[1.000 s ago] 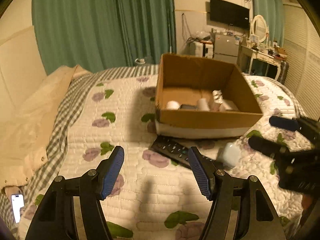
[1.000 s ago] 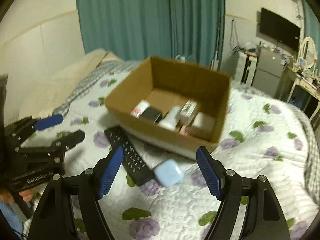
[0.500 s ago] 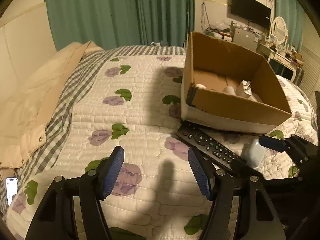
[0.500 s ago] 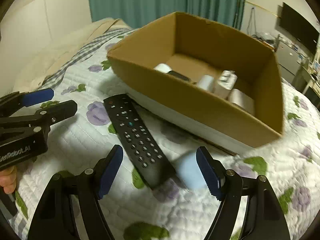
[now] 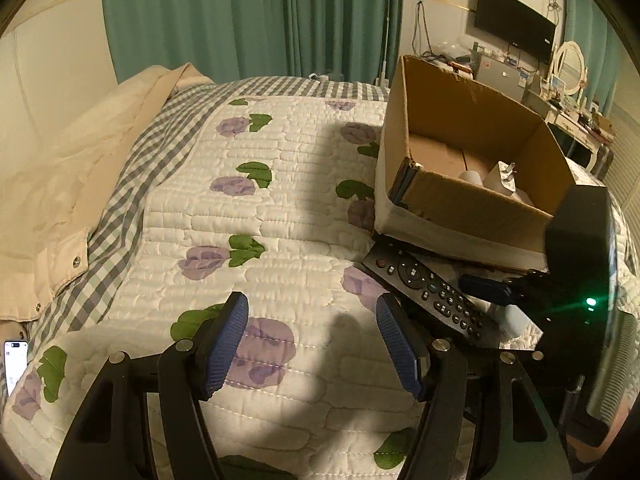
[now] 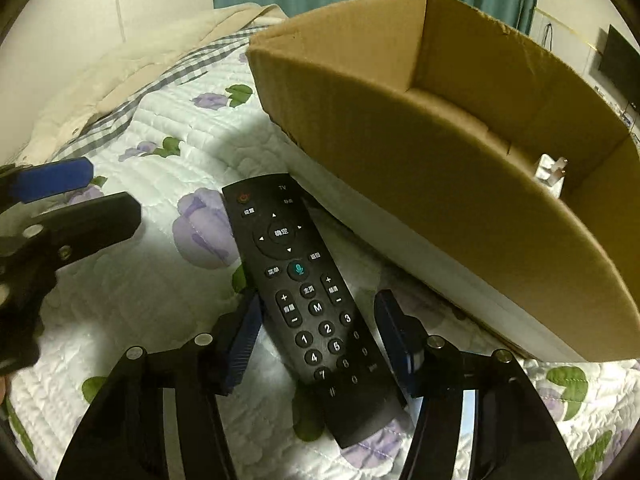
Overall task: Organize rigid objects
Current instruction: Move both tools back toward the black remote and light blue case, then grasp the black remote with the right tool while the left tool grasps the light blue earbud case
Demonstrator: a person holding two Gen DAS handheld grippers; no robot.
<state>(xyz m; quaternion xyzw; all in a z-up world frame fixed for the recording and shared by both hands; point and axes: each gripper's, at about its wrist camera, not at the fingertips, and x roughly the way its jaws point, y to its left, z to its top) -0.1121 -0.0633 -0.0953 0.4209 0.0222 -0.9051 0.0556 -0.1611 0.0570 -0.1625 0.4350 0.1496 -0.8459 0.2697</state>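
Note:
A black TV remote [image 6: 308, 300] lies on the floral quilt just in front of the cardboard box [image 6: 440, 152]. My right gripper [image 6: 318, 336] is open, low over the quilt, with one finger on each side of the remote's lower half. In the left wrist view the remote [image 5: 432, 292] and box [image 5: 480, 208] sit at the right, with the right gripper [image 5: 500, 300] over the remote. A pale blue case [image 5: 514, 320] lies under that gripper. My left gripper [image 5: 312, 344] is open and empty above the quilt, left of the remote.
The box holds a white charger plug [image 5: 504, 178] and other small white items. A cream jacket [image 5: 60, 184] lies along the left of the bed. A phone [image 5: 15, 364] lies at the far left edge. A dresser and TV stand behind.
My right gripper has dropped and moved forward until its fingers straddle the remote. My left gripper has shifted left and away from the box.

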